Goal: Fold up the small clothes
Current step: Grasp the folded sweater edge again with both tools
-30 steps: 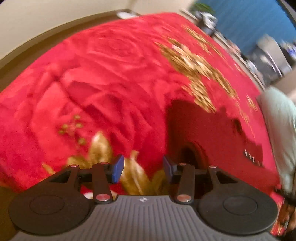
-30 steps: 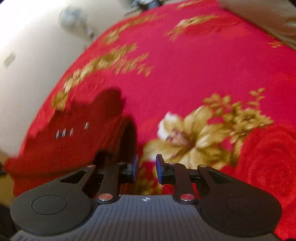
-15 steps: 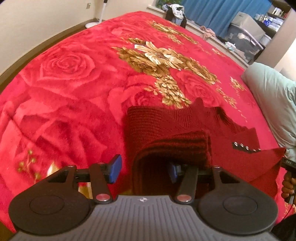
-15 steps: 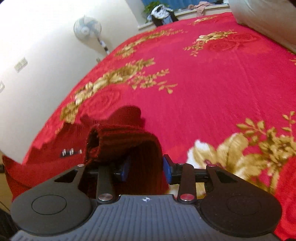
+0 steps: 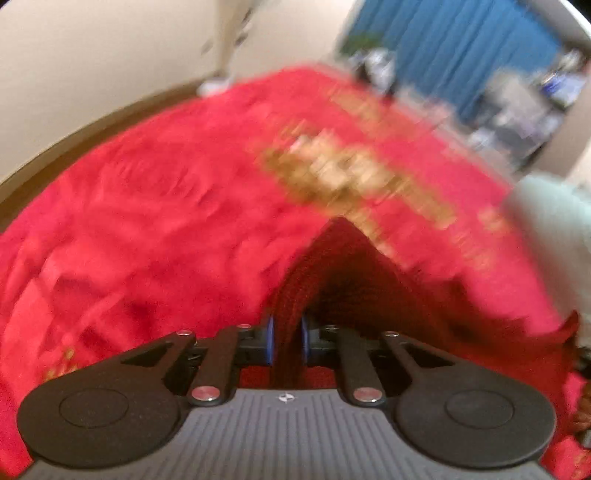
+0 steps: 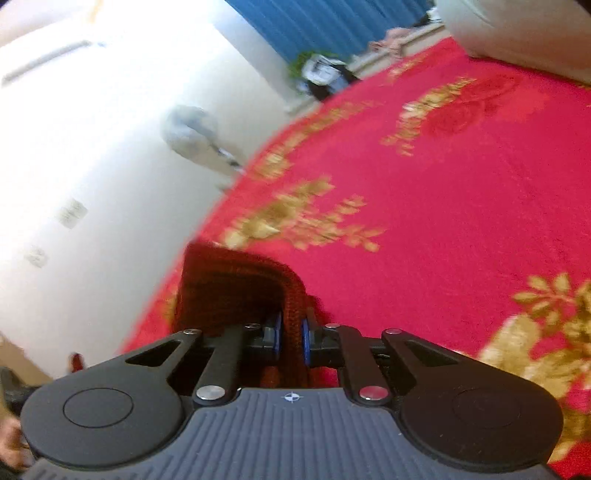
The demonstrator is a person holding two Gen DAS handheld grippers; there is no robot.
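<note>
A red blanket [image 6: 461, 206] with gold flowers is spread over the bed; a fan [image 6: 190, 129] and blue curtain [image 6: 325, 22] are seen beyond.

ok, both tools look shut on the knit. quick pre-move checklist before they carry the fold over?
1. Left tool gripping the dark red knitted garment: ok, fabric sits between the blue pads.
2. Right tool gripping the same garment: ok, knit edge pinched between its pads.
3. Fabric lifted off the red floral blanket: ok, it rises toward both tools.
4. Grips on matching corners: cannot tell, the rest of the garment is hidden.
5. Image sharp enough to judge alignment: not ok, left wrist view is motion-blurred.
6. Landing area on the blanket free: ok in the right wrist view.
</note>
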